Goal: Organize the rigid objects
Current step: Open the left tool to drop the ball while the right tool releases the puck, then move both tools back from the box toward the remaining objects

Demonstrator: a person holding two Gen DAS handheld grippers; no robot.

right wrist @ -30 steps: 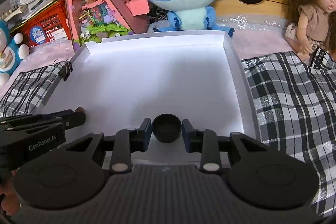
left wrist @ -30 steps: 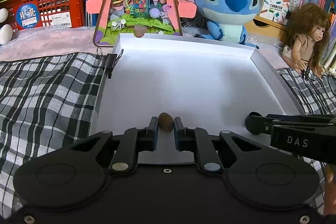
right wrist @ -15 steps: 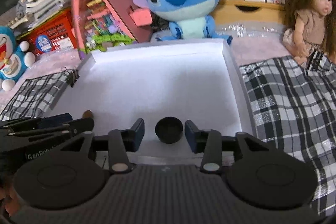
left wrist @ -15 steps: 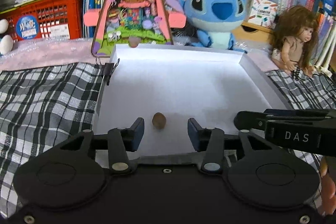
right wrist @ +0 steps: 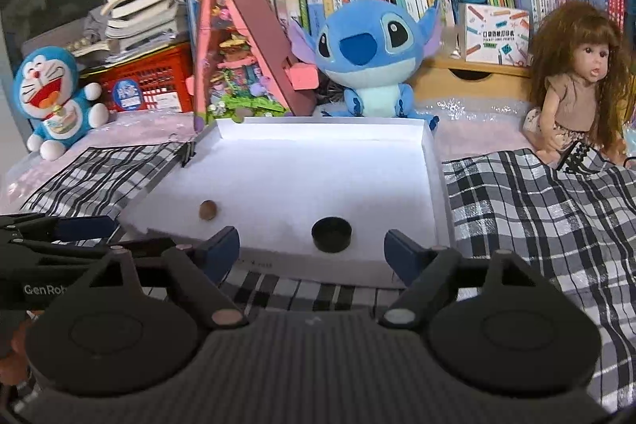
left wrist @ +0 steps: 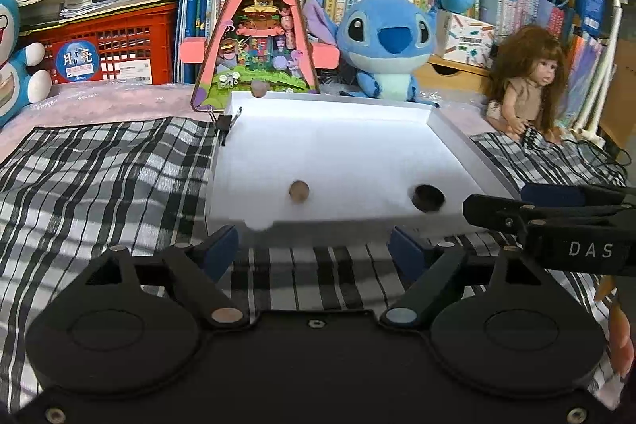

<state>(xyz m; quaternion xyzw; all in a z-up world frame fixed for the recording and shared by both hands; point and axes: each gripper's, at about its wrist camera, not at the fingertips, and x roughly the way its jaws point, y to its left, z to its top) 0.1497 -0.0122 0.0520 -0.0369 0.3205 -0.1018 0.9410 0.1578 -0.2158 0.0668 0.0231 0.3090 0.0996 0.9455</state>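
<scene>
While jaws gape, brown nut [left wrist: 299, 191] and black cap [right wrist: 332, 234] rest in tray [right wrist: 431, 161].

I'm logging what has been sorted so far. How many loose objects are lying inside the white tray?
2. A small brown nut-like piece lies toward the near-left of the white tray; a black round cap lies near the front edge, to its right. Nothing else shows inside the tray.

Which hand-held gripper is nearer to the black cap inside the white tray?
Right. The right hand-held gripper stands open just in front of the black cap. The left hand-held gripper is open in front of the brown nut, further left in the white tray.
</scene>
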